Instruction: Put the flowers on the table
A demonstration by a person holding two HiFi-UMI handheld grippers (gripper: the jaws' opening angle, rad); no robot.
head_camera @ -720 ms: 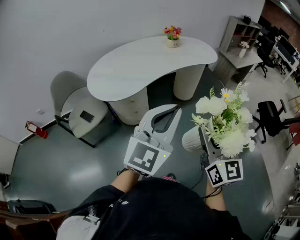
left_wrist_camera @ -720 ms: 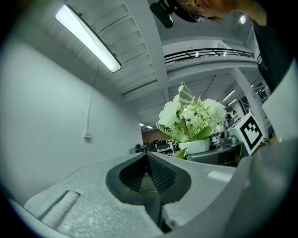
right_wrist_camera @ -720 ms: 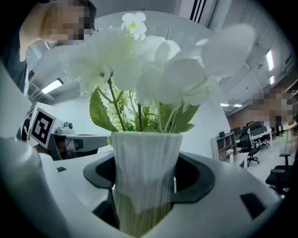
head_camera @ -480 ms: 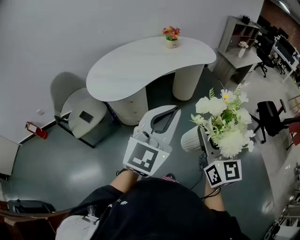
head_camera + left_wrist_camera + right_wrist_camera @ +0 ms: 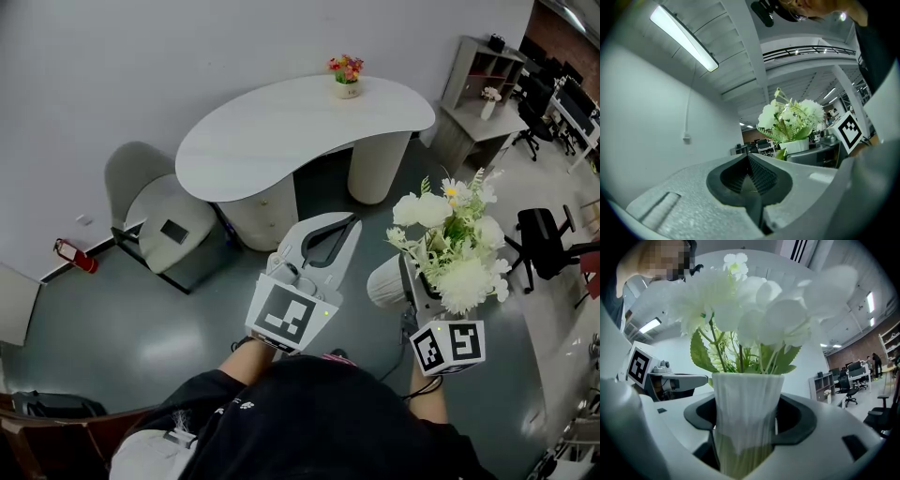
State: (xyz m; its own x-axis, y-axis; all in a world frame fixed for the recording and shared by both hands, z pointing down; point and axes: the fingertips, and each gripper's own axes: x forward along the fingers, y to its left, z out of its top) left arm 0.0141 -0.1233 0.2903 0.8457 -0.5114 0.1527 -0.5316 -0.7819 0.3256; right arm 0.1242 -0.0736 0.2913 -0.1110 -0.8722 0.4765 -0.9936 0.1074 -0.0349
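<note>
A white ribbed vase (image 5: 382, 279) of white flowers (image 5: 455, 246) is held up in front of me by my right gripper (image 5: 405, 281), whose jaws are shut on the vase's body. In the right gripper view the vase (image 5: 746, 399) fills the gap between the jaws, with the flowers (image 5: 754, 305) above. My left gripper (image 5: 345, 223) is beside it at the left, jaws shut with nothing in them. In the left gripper view its pads (image 5: 757, 176) meet, and the flowers (image 5: 790, 117) show beyond. The white kidney-shaped table (image 5: 281, 131) stands further ahead.
A small pot of coloured flowers (image 5: 346, 75) sits at the table's far edge. A grey chair (image 5: 155, 214) stands left of the table. A shelf unit (image 5: 478, 82) and a black office chair (image 5: 539, 234) are at the right. A red object (image 5: 70, 253) lies by the wall.
The view has shifted slightly. Both grippers keep the same pose, and the vase stays in the right one.
</note>
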